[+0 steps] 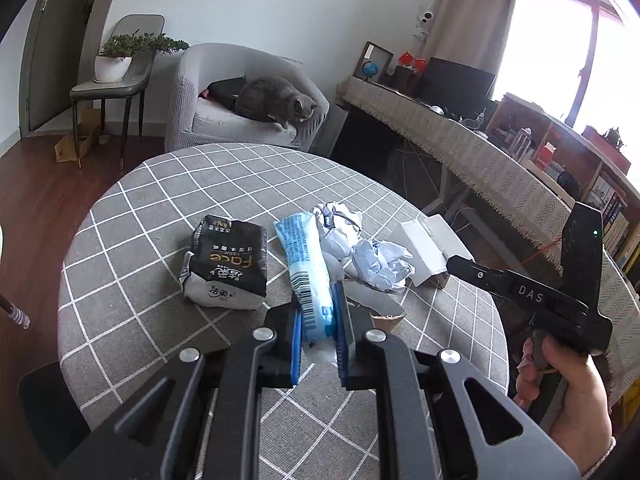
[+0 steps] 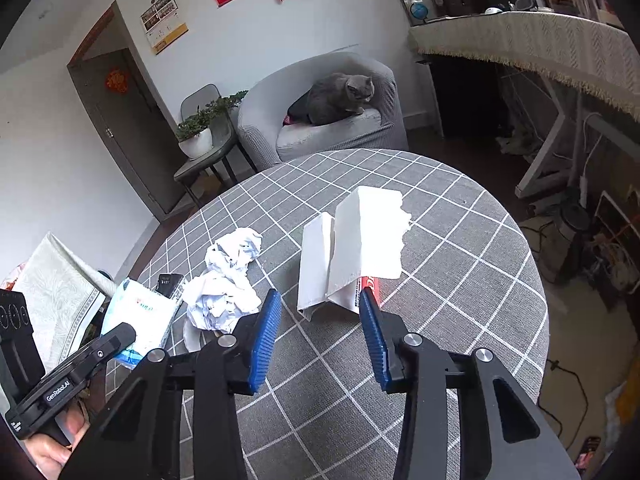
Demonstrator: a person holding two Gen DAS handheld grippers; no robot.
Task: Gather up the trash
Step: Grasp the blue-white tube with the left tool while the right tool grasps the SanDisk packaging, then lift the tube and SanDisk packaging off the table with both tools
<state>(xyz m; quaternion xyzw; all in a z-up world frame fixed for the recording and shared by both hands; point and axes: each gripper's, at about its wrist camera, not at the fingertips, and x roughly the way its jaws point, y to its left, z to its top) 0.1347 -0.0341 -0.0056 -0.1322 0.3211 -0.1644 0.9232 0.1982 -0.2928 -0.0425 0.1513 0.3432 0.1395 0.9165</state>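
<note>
My left gripper (image 1: 318, 312) is shut on a light blue plastic wrapper (image 1: 306, 264), held above the round grey checked table (image 1: 160, 200). The wrapper also shows in the right wrist view (image 2: 138, 316). Two crumpled white paper balls (image 1: 360, 248) lie just beyond it; they also show in the right wrist view (image 2: 228, 276). A torn white cardboard box (image 2: 356, 248) lies on the table in front of my right gripper (image 2: 320, 332), which is open and empty just short of it. The box also shows in the left wrist view (image 1: 424, 248).
A black and white tissue pack (image 1: 226, 264) lies left of the wrapper. A grey cat (image 1: 272, 100) sits on a grey armchair (image 1: 192, 92) behind the table. A side chair with a potted plant (image 1: 116, 60) stands at left. A cloth-covered desk (image 1: 480, 148) runs along the right.
</note>
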